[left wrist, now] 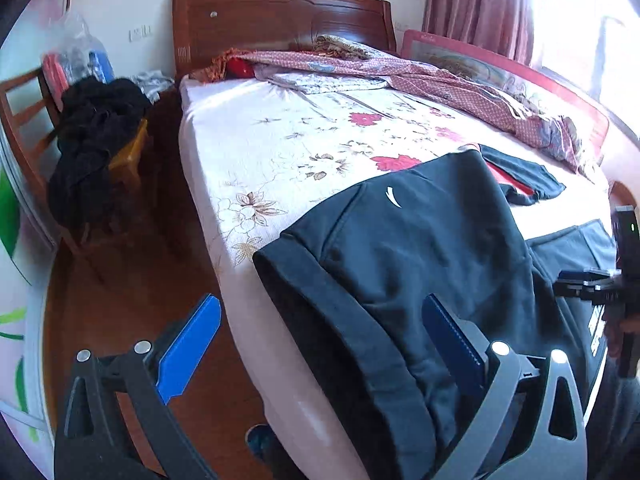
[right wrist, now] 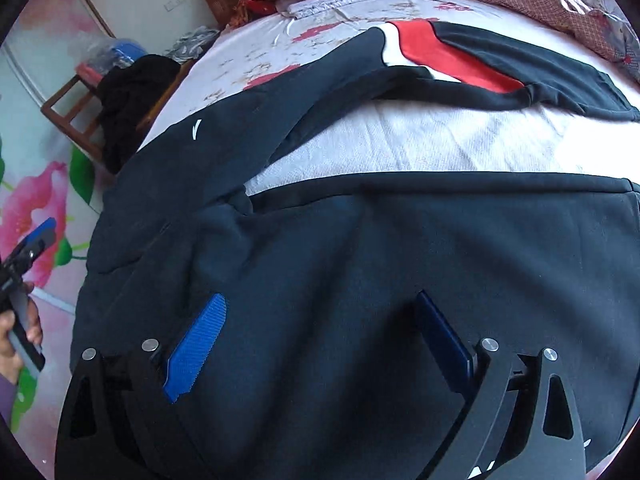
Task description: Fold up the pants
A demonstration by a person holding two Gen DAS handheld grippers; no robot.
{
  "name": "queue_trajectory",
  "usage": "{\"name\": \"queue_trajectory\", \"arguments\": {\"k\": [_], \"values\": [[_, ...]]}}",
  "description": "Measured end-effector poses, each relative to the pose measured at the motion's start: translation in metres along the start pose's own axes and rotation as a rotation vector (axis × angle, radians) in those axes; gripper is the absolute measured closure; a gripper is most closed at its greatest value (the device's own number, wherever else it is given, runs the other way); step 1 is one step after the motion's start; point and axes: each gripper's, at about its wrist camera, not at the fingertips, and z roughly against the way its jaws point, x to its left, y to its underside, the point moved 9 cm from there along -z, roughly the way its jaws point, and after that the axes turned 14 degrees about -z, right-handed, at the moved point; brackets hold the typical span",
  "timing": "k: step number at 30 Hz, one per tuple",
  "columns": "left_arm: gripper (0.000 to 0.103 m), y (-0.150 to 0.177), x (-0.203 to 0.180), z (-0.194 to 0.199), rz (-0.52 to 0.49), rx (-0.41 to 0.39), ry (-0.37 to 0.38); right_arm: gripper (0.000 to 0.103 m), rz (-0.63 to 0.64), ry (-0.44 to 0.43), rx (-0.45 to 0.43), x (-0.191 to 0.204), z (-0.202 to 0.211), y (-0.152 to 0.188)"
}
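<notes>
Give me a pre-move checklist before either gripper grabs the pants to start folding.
1. Left gripper jaws open: ok, wide apart at the waistband.
2. Right gripper jaws open: ok, nothing between them.
3. Pants fully on the bed: not ok, the waistband end hangs over the edge.
4. Legs laid together: not ok, the red-striped leg is splayed from the near leg.
5. Fabric flat: not ok, wrinkled near the crotch.
6. Near leg cuff position: cannot tell, out of frame.

both the left gripper [left wrist: 320, 344] and right gripper [right wrist: 320, 340] show blue ribbed finger pads, black frames and round silver screws.
</notes>
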Motion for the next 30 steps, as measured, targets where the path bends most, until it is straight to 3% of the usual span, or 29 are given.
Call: {"name": "queue_trajectory", "arguments": {"k": [4,8,9,11,18,21,22,23,26,28,30], "values": [[0.002,-0.006,0.028,-0.037,0.111,-0.051,0.147,0.008,0.072,0.066,0.002,0.003,-0.006,0.005],[0.003,-0.007,0.038,-0.068,0.143,-0.064,0.22,0.008,0.072,0.086,0.01,0.002,-0.009,0.004],[0.005,-0.006,0.038,-0.075,0.157,-0.061,0.254,0.008,0.073,0.095,0.013,0.003,-0.009,0.005],[0.017,-0.003,0.033,-0.081,0.166,-0.058,0.325,0.007,0.085,0.112,0.02,0.005,-0.011,0.005],[0.023,0.002,0.031,-0.1,0.209,-0.033,0.441,0.006,0.076,0.127,0.025,0.005,-0.013,0.005],[0.032,0.006,0.029,-0.103,0.197,-0.024,0.442,0.006,0.062,0.117,0.027,0.003,-0.013,0.003],[0.044,0.007,0.032,-0.105,0.211,-0.014,0.44,0.006,0.059,0.116,0.026,0.002,-0.013,0.003],[0.063,0.008,0.036,-0.108,0.243,0.001,0.442,0.005,0.061,0.119,0.024,0.002,-0.013,0.003],[0.081,0.011,0.041,-0.107,0.323,0.015,0.474,0.005,0.067,0.121,0.02,0.003,-0.012,0.004],[0.089,0.01,0.035,-0.101,0.258,0.031,0.385,0.005,0.061,0.111,0.022,0.002,-0.012,0.003],[0.093,-0.004,0.03,-0.078,0.24,-0.019,0.301,0.005,0.043,0.084,0.042,0.001,-0.008,0.0]]}}
